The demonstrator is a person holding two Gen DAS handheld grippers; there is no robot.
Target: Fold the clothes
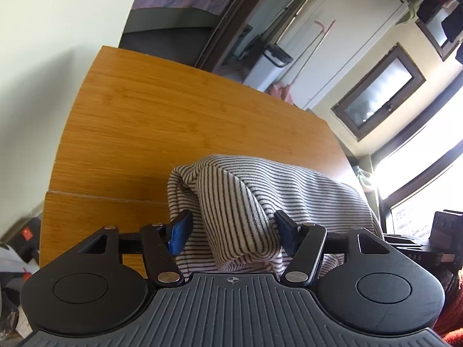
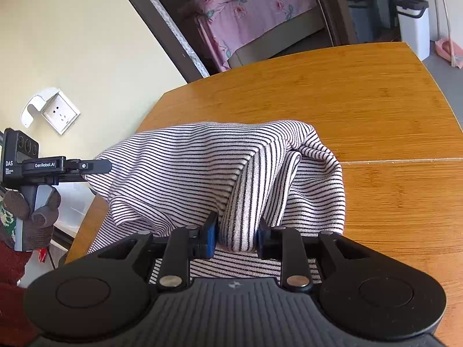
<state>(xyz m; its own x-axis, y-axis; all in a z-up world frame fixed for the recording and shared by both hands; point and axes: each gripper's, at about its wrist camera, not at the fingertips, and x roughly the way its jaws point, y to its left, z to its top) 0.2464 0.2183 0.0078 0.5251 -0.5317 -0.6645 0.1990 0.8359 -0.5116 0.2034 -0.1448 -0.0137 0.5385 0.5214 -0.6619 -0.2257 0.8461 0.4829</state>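
At the far left of what we see, in the right wrist view, our left gripper (image 2: 98, 166) reaches in from the side, held by a gloved hand (image 2: 34, 211), its tip at the left edge of the shirt (image 2: 185, 167). From its own camera, the left gripper (image 1: 231, 231) has its blue pads set apart with a thick bunch of the shirt (image 1: 231, 202) between them. The right pad presses into the cloth, but we see a gap by the left pad, so we cannot tell whether it truly grips.

The shirt, white with thin dark stripes, lies heaped at the near edge of the desk (image 2: 361, 92), its long axis running left to right between our two grippers. Each gripper sits right at its own end, so neither is nearer.

Moving right, our right gripper (image 2: 237, 238) is clamped on a folded ridge of the shirt, the pads pressing it from both sides. The cloth rises from there into a hump.

Ahead of both grippers the desk is bare wood with a seam (image 2: 405, 160) across it. We judge that the fold will go forward onto that space, and nothing stands in its way. Beyond the desk we see a bed (image 2: 254, 8) with a pink cover and a white bin (image 2: 412, 26), both well apart from the work.
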